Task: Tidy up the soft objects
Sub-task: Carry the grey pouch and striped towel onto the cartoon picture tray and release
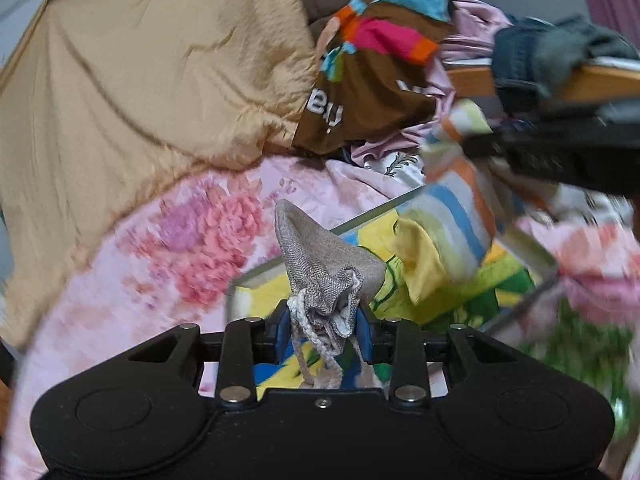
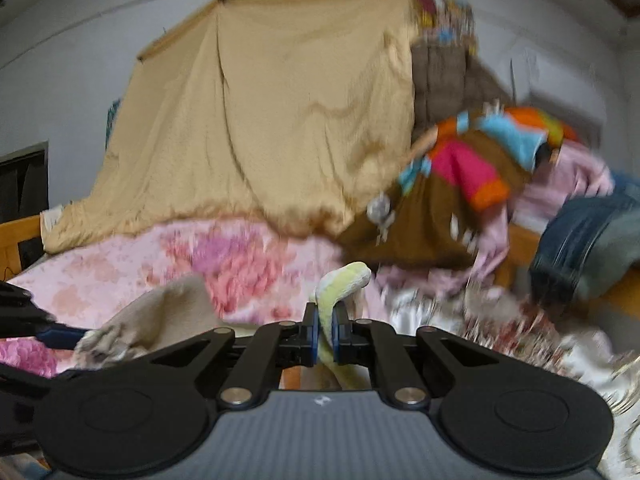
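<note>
From the left wrist view, the tan quilt (image 1: 140, 92) walls off everything from nine to twelve o'clock. At one o'clock the brown multicoloured garment (image 1: 372, 60) is heaped on lilac cloth, and the jeans (image 1: 532, 56) sit on a wooden board (image 1: 600, 80) at two. The right tool (image 1: 472, 146) with its striped cloth (image 1: 452, 216) crosses at three o'clock. The pink floral bedspread (image 1: 192, 240) at ten lies low. The glass-edged box (image 1: 400, 204) below gapes open.

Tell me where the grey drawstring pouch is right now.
The grey drawstring pouch is pinched in the left gripper, low centre in the left wrist view, above the yellow patterned cloth and right of the pink floral blanket.
</note>
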